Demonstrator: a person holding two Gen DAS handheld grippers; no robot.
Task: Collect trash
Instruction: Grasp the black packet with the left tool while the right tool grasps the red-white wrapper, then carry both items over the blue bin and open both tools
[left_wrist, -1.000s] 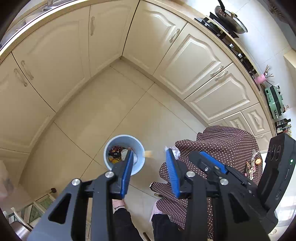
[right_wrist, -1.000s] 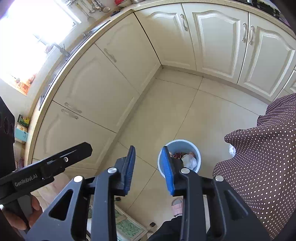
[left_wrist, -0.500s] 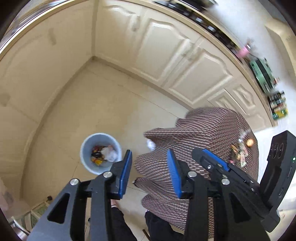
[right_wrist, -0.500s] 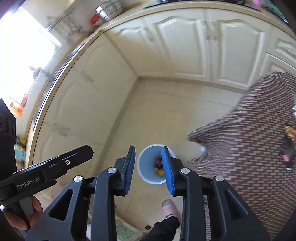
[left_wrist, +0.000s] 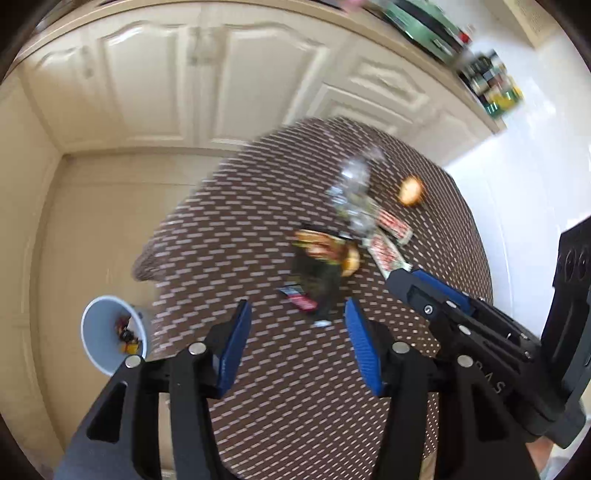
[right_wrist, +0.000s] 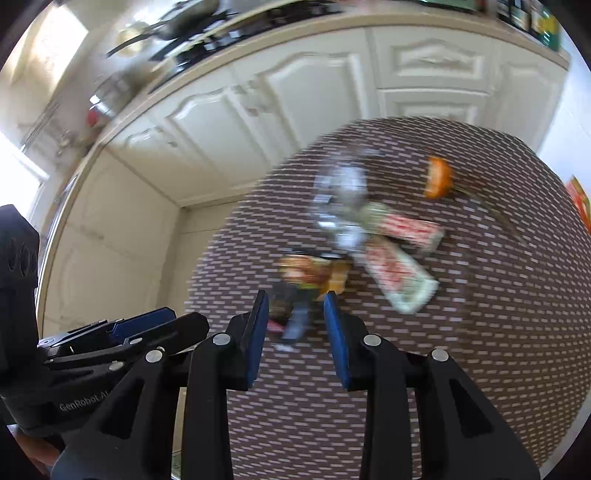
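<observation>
Blurred trash lies on a round table with a brown dotted cloth (left_wrist: 229, 229): a dark snack wrapper (left_wrist: 317, 280), red-and-white packets (left_wrist: 388, 251), crumpled clear plastic (left_wrist: 351, 192) and an orange piece (left_wrist: 410, 190). My left gripper (left_wrist: 297, 310) hovers above the cloth just short of the wrapper, its jaws opening with nothing between them. My right gripper (right_wrist: 296, 299) hangs over the same wrapper (right_wrist: 295, 295), open and empty. The packets (right_wrist: 399, 273), plastic (right_wrist: 340, 199) and orange piece (right_wrist: 437, 177) lie beyond it.
A pale blue bin (left_wrist: 107, 332) holding several scraps stands on the tiled floor left of the table. Cream cabinets (left_wrist: 147, 74) run along the far side, with jars and bottles (left_wrist: 495, 88) on the counter. Each gripper shows at the edge of the other's view.
Both grippers have swung from over the floor bin to over the table, rolling as they went. The left jaws stand wider than before. The bin has slid to the left edge.
</observation>
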